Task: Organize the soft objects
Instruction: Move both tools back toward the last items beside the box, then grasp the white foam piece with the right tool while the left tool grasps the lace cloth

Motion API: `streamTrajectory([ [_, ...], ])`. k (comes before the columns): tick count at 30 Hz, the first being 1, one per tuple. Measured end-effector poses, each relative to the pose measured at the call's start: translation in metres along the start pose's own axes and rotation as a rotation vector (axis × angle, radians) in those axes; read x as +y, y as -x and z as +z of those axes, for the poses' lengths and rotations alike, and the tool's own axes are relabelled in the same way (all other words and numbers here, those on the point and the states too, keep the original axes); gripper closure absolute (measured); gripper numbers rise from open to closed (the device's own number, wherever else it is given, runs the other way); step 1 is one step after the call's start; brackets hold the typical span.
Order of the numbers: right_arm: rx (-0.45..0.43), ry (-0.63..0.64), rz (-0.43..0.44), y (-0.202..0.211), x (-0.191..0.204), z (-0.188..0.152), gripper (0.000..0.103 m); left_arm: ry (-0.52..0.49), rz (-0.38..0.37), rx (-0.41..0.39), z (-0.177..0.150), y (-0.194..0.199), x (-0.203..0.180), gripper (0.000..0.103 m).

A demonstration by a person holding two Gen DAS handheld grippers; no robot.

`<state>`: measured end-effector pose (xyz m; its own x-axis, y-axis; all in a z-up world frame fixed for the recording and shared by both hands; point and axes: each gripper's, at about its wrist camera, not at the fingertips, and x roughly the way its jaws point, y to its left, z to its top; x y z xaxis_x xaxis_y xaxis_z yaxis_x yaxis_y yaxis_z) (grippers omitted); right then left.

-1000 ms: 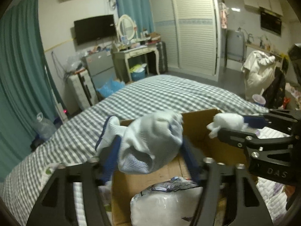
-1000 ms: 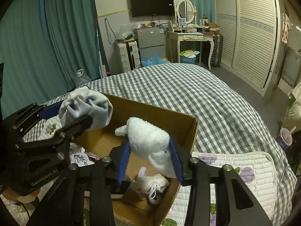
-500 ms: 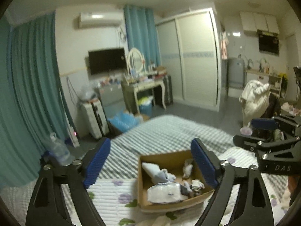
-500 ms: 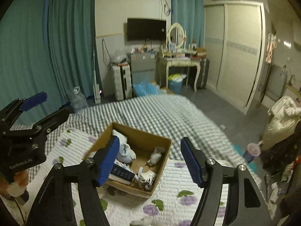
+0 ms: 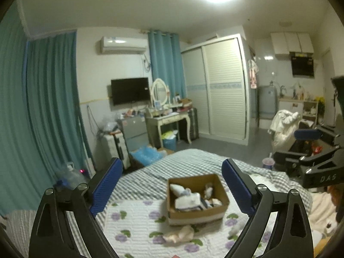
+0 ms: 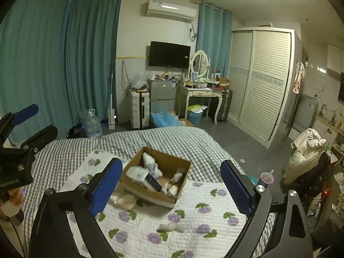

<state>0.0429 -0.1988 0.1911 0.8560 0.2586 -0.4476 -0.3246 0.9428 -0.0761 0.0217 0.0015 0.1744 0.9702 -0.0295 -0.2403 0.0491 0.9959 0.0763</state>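
A brown cardboard box (image 5: pixel 215 212) (image 6: pixel 185 167) sits on the flowered quilt and holds white socks and soft white items (image 5: pixel 187 201) (image 6: pixel 137 173). My left gripper (image 5: pixel 172 186) is open and empty, high above and back from the box. My right gripper (image 6: pixel 171 185) is open and empty too, also well above the box. A pale pink soft item (image 5: pixel 179 235) (image 6: pixel 123 201) lies on the quilt just in front of the box. A small white soft item (image 6: pixel 172 227) (image 5: pixel 235 230) lies on the quilt nearer me.
The flowered quilt (image 6: pixel 193 221) covers a grey checked bed (image 6: pixel 150 137). Teal curtains (image 5: pixel 43 118), a white suitcase, a small fridge and a dressing table (image 6: pixel 200 92) stand beyond the bed. A wardrobe (image 6: pixel 264 81) and a chair with clothes (image 6: pixel 305 157) are on the right.
Both grippers let go of their socks over the box, opened, and pulled up and far back. The box now looks small and holds the dropped socks.
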Motion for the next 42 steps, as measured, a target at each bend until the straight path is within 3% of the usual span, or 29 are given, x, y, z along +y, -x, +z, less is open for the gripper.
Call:
streamTrajectory([
  [6, 0.037, -0.005, 0.032, -0.019, 0.014, -0.044, 0.010, 0.004, 0.003, 0.043, -0.044, -0.021, 0.002, 0.008],
  [12, 0.108, -0.025, 0.038, -0.079, 0.011, -0.093, 0.010, 0.018, 0.025, 0.105, -0.100, -0.059, 0.001, 0.008],
  [18, 0.222, -0.053, 0.016, -0.156, -0.004, -0.142, 0.010, 0.085, 0.016, 0.252, -0.160, -0.123, 0.002, 0.008],
  [24, 0.398, -0.054, 0.016, -0.225, -0.021, -0.197, 0.010, 0.123, 0.024, 0.330, -0.204, -0.169, -0.002, 0.008],
  [29, 0.488, -0.033, 0.027, -0.259, -0.026, -0.227, 0.011, 0.070, 0.011, 0.425, -0.229, -0.202, -0.012, 0.008],
  [37, 0.561, 0.023, 0.081, -0.289, -0.017, -0.249, 0.020, 0.019, -0.031, 0.505, -0.261, -0.236, -0.024, 0.009],
  [39, 0.571, 0.034, 0.092, -0.292, -0.015, -0.252, 0.028, 0.022, -0.041, 0.520, -0.265, -0.241, -0.024, 0.010],
  [41, 0.584, 0.041, 0.110, -0.293, -0.012, -0.255, 0.035, 0.013, -0.056, 0.535, -0.270, -0.245, -0.027, 0.025],
  [42, 0.586, 0.046, 0.113, -0.292, -0.009, -0.256, 0.039, 0.004, -0.062, 0.540, -0.271, -0.247, -0.028, 0.026],
])
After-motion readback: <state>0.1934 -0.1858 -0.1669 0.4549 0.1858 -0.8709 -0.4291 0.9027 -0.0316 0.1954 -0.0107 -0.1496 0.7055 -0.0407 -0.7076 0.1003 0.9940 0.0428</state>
